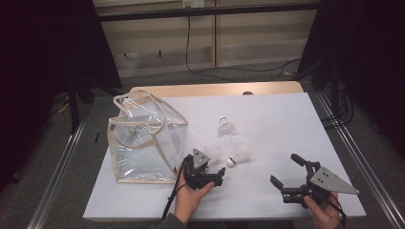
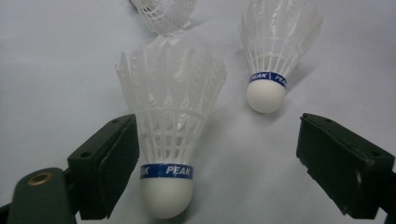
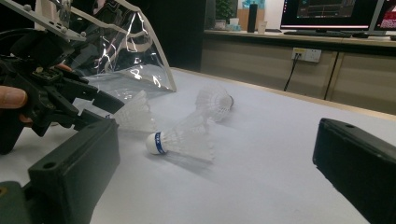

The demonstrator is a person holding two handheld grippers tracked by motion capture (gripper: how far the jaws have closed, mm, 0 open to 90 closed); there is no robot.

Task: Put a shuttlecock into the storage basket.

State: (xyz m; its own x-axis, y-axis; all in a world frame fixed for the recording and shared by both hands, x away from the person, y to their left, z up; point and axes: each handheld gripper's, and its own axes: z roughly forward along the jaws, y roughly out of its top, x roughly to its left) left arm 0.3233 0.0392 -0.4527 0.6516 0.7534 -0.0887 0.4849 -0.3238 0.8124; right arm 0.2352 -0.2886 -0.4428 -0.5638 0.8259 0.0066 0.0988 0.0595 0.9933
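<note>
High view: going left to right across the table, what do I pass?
Clear plastic tote bag with beige trim → left gripper at the nearest white feather shuttlecock → second white shuttlecock lying on its side → right gripper, jaws open with nothing between them.
</note>
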